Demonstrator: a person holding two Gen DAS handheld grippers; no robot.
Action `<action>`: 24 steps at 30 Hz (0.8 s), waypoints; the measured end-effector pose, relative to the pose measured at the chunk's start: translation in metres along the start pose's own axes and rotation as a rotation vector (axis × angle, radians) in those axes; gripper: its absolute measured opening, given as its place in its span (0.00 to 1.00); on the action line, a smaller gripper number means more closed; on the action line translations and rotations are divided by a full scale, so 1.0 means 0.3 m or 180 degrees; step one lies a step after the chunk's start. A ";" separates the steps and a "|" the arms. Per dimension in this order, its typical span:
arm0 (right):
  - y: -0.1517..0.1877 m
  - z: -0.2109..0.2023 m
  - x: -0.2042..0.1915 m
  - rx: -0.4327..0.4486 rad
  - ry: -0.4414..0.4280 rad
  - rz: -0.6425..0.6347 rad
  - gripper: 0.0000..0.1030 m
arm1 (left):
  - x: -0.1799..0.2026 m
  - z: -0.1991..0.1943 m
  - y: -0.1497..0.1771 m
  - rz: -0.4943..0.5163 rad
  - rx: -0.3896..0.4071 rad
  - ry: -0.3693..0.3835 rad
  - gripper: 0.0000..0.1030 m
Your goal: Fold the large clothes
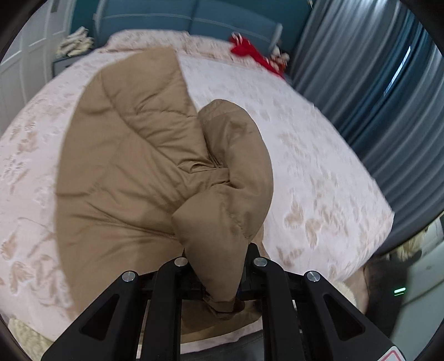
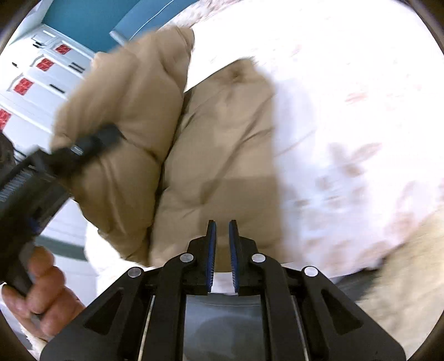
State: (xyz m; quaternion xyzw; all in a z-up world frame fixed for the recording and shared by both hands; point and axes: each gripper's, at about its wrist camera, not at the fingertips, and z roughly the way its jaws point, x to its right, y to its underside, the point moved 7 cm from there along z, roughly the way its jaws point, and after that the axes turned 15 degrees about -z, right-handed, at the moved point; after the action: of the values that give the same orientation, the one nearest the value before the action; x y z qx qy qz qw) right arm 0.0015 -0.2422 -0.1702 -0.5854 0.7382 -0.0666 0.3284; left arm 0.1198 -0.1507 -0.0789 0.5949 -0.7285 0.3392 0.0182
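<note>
A tan padded jacket (image 1: 133,155) lies spread on the bed (image 1: 319,155). My left gripper (image 1: 222,266) is shut on the jacket's sleeve (image 1: 236,172) and holds it up over the jacket body; the cuff hangs between the fingers. In the right wrist view the left gripper (image 2: 91,144) shows at the left with the lifted sleeve (image 2: 130,130), held by a hand. My right gripper (image 2: 222,230) has a narrow gap between its blue pads and holds nothing, just above the jacket's near edge (image 2: 222,155).
The bed has a pale pink floral cover. A red garment (image 1: 249,51) lies at the far right corner by the blue headboard (image 1: 194,19). Grey-blue curtains (image 1: 374,91) hang right. White cabinet doors (image 2: 36,83) stand left.
</note>
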 end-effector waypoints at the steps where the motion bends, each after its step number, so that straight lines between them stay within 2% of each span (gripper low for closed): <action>1: 0.001 -0.023 0.029 0.0031 0.0134 -0.0030 0.09 | 0.011 0.027 0.021 0.0029 -0.0034 -0.0030 0.10; 4: 0.004 -0.056 0.067 0.0082 0.0313 -0.0037 0.09 | 0.044 0.096 0.060 0.0119 -0.0111 -0.0128 0.10; 10: 0.023 -0.077 0.058 0.0094 0.0519 -0.0125 0.09 | 0.057 0.175 0.141 0.0270 -0.0207 -0.0304 0.10; 14: 0.045 -0.106 0.072 0.0075 0.0568 -0.0136 0.09 | 0.052 0.196 0.174 0.0367 -0.0211 -0.0402 0.11; 18: 0.021 -0.102 0.119 0.0051 0.0631 -0.0092 0.10 | 0.066 0.218 0.208 0.0463 -0.0231 -0.0478 0.11; 19: -0.017 -0.093 0.102 0.0045 0.0641 -0.0078 0.10 | 0.072 0.225 0.216 0.0486 -0.0235 -0.0494 0.11; 24: -0.017 -0.121 0.126 0.0065 0.0717 -0.0072 0.10 | 0.084 0.230 0.246 0.0533 -0.0245 -0.0562 0.14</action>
State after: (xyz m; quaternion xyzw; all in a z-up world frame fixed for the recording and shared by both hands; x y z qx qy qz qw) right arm -0.0186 -0.2885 -0.1549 -0.5792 0.7631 -0.1432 0.2485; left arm 0.0736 -0.2032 -0.1561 0.5583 -0.7869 0.2576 -0.0516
